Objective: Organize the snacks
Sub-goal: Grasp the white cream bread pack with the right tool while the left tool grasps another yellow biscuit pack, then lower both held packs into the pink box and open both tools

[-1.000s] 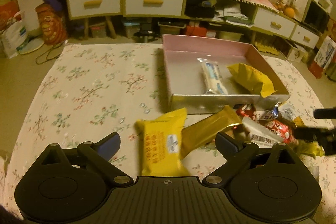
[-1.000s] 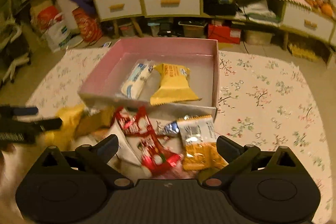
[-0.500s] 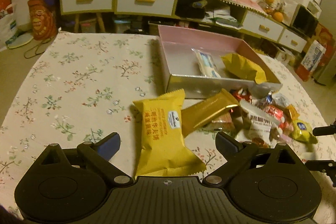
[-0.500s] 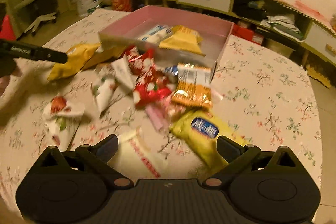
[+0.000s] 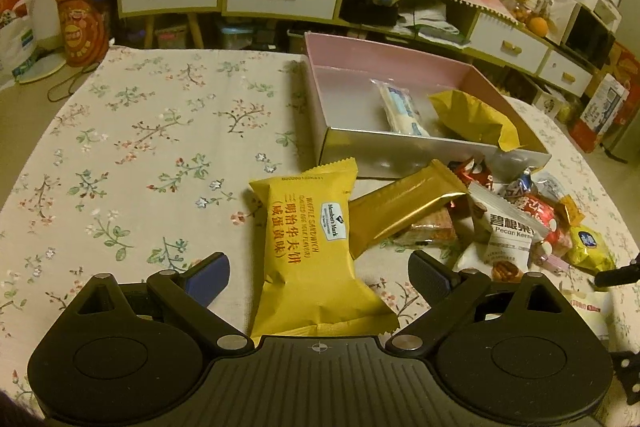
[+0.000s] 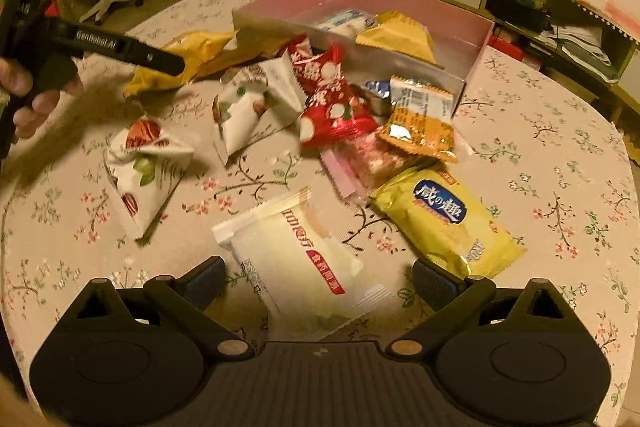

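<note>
Floral cloth table (image 5: 140, 131), matte and flat; pink box (image 5: 400, 65), stiff card with silvery inner walls, holds two packs already. Loose pile of crinkly foil and plastic packs lies just in front of it. Step looks like picking the next snacks. Left gripper (image 5: 318, 271) spread wide, straddling yellow waffle pack (image 5: 308, 247), pads not pressing. Right gripper (image 6: 318, 281) wide, jaws closing slightly, white pack (image 6: 296, 259) between them, nothing gripped. Next: close gently on the puffy pillow packs, lift, carry to the box.
</note>
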The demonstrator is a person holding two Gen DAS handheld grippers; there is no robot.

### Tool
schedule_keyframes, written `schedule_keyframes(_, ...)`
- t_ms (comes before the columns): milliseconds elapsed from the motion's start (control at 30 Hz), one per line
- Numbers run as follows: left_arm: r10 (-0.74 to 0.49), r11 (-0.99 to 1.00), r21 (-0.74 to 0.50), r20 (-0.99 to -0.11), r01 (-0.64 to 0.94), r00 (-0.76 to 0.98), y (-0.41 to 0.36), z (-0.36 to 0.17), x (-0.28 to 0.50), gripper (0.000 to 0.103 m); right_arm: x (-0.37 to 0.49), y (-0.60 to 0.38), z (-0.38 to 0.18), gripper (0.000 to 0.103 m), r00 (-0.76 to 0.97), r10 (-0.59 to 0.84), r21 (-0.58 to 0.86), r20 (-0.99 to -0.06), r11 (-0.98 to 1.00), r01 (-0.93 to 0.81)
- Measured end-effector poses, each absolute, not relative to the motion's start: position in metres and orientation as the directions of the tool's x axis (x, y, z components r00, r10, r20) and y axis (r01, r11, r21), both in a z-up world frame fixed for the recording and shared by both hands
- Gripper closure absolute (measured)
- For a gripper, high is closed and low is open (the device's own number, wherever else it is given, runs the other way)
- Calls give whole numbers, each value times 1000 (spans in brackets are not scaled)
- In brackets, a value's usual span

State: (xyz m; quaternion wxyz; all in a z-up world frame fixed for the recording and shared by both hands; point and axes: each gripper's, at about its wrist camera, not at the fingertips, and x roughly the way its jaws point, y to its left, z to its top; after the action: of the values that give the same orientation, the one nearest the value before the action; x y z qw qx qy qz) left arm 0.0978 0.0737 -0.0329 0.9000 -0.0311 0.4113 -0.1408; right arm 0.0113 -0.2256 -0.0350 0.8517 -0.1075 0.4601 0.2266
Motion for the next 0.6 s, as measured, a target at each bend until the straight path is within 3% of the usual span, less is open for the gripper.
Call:
schedule_keyframes(233, -292, 955, -185, -732, 234, 616, 74, -34, 100, 12, 9, -220, -36, 41, 478, 284, 2, -831, 862, -508)
schedule_keyframes(433, -295, 953, -187, -738, 237, 607, 72, -34, 101, 28, 9, -217, -35, 53, 479, 296, 5, -826, 855, -519)
schedule_keyframes(600, -277, 959, -181, -750, 217, 600, 73, -36, 103, 51, 8, -215, -33, 68, 485, 305, 5, -820, 850, -527)
